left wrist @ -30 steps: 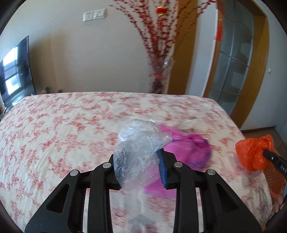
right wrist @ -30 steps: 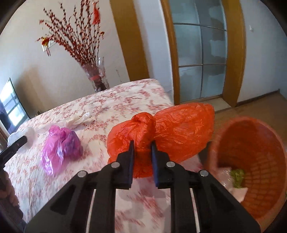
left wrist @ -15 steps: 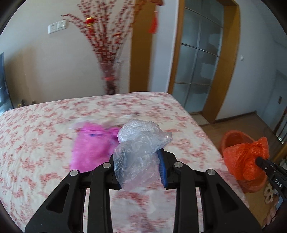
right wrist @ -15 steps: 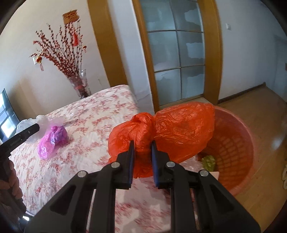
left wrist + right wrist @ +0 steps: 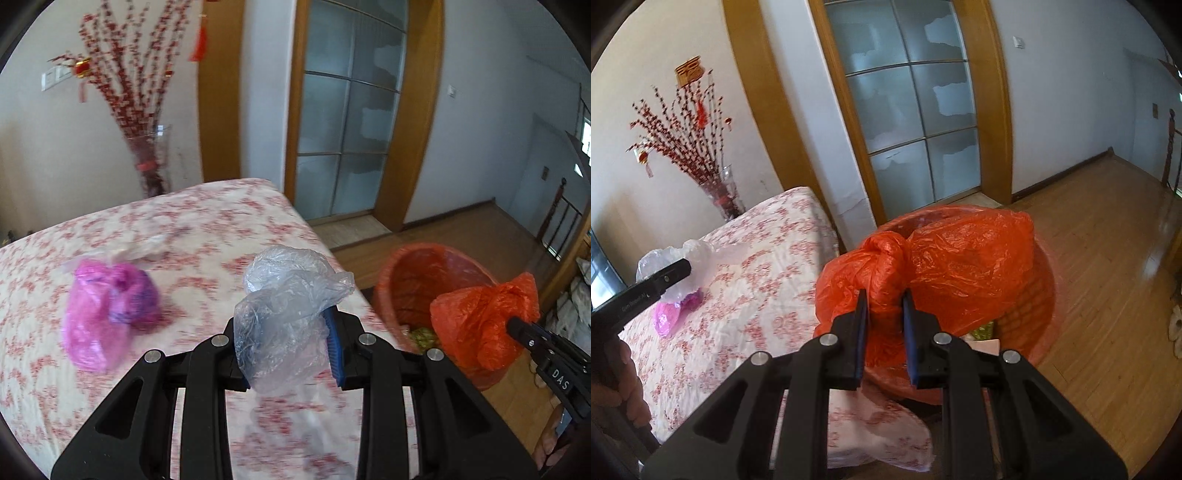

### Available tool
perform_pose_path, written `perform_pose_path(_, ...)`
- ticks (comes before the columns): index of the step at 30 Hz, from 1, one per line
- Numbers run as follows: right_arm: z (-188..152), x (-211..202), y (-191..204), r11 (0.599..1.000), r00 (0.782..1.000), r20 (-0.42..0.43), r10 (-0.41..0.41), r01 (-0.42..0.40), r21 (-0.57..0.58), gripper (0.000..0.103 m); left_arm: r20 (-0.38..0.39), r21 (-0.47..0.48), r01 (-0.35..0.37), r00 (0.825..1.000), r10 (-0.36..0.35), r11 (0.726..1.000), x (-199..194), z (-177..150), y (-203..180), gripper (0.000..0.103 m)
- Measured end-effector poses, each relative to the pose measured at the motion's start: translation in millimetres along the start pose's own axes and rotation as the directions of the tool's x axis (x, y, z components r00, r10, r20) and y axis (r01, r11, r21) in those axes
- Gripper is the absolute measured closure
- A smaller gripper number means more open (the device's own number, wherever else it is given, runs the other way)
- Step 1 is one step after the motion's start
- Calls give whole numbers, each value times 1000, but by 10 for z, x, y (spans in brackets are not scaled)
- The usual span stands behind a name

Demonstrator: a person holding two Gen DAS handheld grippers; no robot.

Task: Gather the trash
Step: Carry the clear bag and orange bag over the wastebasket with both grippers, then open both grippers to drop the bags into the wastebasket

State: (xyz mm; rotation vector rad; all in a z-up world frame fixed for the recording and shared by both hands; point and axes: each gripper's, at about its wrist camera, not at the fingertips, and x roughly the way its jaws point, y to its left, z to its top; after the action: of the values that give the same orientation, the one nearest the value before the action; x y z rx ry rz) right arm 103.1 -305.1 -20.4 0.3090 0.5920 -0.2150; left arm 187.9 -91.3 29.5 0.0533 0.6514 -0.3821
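Observation:
My left gripper (image 5: pixel 288 325) is shut on a crumpled clear plastic bag (image 5: pixel 284 306) and holds it above the bed's right edge. My right gripper (image 5: pixel 884 299) is shut on the knot of an orange plastic bag (image 5: pixel 945 262), held over the orange waste basket (image 5: pixel 1043 295). In the left wrist view the orange bag (image 5: pixel 480 325) hangs at the basket's (image 5: pixel 406 266) near rim, with the right gripper (image 5: pixel 517 326) behind it. A pink bag (image 5: pixel 107 314) lies on the bed (image 5: pixel 207 236). The clear bag (image 5: pixel 690 254) and left gripper (image 5: pixel 679 267) show at the left in the right wrist view.
The basket stands on the wooden floor (image 5: pixel 1108 258) beside the bed corner, with some scraps (image 5: pixel 421 334) inside. A vase of red branches (image 5: pixel 147 166) stands behind the bed. A glass sliding door (image 5: pixel 908 110) is behind the basket. Another clear wrapper (image 5: pixel 140 247) lies behind the pink bag.
Both grippers have swung right, from over the bed toward the basket. The orange bag now hangs over the basket. The clear bag has moved toward the bed's right edge. Both grips are unchanged.

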Motion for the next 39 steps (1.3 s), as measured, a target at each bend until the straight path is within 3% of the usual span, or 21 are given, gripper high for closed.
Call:
perform_pose_path(13, 49, 46, -535, 996, 998, 18, -57, 55, 77, 84, -66, 54, 154, 986, -150, 987, 319, -41, -798, 73)
perform_pose_path(30, 257, 310, -829, 990, 996, 30, -78, 74, 119, 84, -126, 52, 270, 957, -261, 962, 660, -11, -1216, 73)
perform_pose_path(34, 305, 352, -858, 990, 997, 38, -65, 60, 124, 78, -136, 58, 268, 957, -258, 962, 704, -33, -1236, 71)
perform_pose_path(39, 313, 412, -895, 989, 998, 29, -49, 45, 141, 66, -146, 52, 253, 959, -243, 966, 753, -60, -1187, 59)
